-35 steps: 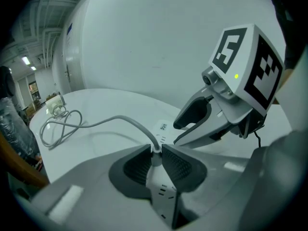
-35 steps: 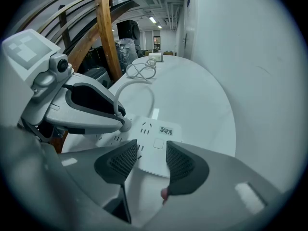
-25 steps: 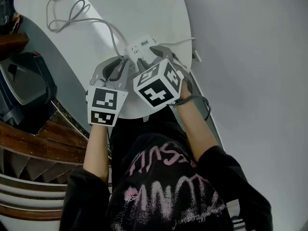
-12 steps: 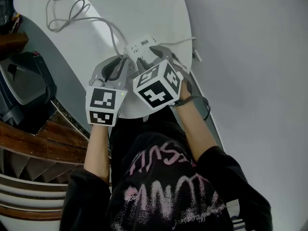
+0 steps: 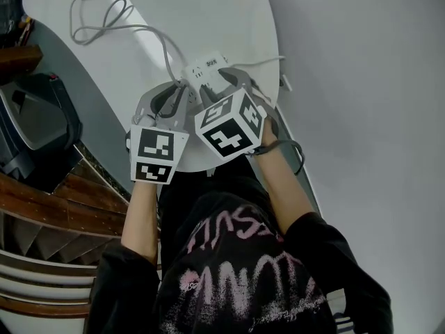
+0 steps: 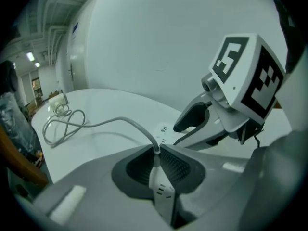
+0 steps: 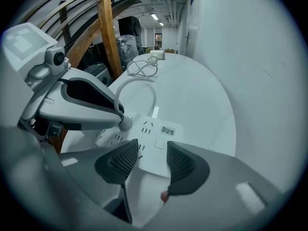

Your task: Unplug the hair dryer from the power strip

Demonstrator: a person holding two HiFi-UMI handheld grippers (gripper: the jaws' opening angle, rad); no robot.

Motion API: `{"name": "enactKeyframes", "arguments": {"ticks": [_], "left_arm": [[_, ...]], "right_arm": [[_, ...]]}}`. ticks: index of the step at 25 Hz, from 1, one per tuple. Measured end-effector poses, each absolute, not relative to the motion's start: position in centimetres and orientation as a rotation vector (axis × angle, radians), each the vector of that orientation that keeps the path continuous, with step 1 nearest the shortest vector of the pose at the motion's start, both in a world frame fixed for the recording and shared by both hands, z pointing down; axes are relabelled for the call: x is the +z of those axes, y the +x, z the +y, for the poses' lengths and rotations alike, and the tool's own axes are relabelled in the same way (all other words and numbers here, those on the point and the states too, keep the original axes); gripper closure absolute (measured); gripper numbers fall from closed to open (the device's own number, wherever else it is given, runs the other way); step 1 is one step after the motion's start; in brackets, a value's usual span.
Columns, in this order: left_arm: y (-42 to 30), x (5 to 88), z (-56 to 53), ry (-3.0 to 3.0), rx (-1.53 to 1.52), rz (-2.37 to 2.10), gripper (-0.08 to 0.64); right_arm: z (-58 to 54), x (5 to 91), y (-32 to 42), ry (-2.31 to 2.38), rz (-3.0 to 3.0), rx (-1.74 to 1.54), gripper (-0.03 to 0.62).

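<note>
The white power strip (image 5: 201, 66) lies near the right edge of the round white counter (image 5: 208, 12), on the side close to the person. The left hand-held gripper (image 6: 156, 153) is pinching the white plug (image 6: 161, 189) right at the strip. I cannot tell if the pins are in or out. The grey cord (image 5: 149, 32) runs from the plug to loops near the far edge. The right hand-held gripper (image 7: 151, 148) is spread open over the strip's near end and grips nothing.
</note>
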State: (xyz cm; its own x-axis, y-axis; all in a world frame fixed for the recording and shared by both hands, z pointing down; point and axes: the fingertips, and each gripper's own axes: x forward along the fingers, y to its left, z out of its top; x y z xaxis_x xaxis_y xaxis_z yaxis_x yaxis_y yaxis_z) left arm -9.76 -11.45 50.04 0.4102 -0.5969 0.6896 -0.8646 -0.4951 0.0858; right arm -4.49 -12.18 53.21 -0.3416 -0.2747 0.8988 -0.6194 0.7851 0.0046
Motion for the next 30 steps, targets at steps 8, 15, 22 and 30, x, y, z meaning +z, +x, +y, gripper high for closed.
{"name": "enactKeyframes", "arguments": {"ticks": [8, 15, 22, 30], "left_arm": [[-9.95, 50.02, -11.5, 2.183, 0.796, -1.282, 0.514], [-9.53, 50.02, -11.16, 2.25, 0.919, -1.26, 0.515], [-9.77, 49.87, -11.36, 2.22, 0.913, -1.28, 0.515], [-10.11, 49.88, -11.49, 2.159, 0.833, -1.286, 0.515]], "right_arm": [[-12.13, 53.19, -4.54, 0.671, -1.933, 0.41, 0.385], [-12.11, 53.19, -4.54, 0.671, -1.936, 0.411, 0.385], [-12.09, 53.21, -4.62, 0.673, -1.941, 0.416, 0.385], [-12.08, 53.21, -4.69, 0.671, -1.943, 0.42, 0.385]]}}
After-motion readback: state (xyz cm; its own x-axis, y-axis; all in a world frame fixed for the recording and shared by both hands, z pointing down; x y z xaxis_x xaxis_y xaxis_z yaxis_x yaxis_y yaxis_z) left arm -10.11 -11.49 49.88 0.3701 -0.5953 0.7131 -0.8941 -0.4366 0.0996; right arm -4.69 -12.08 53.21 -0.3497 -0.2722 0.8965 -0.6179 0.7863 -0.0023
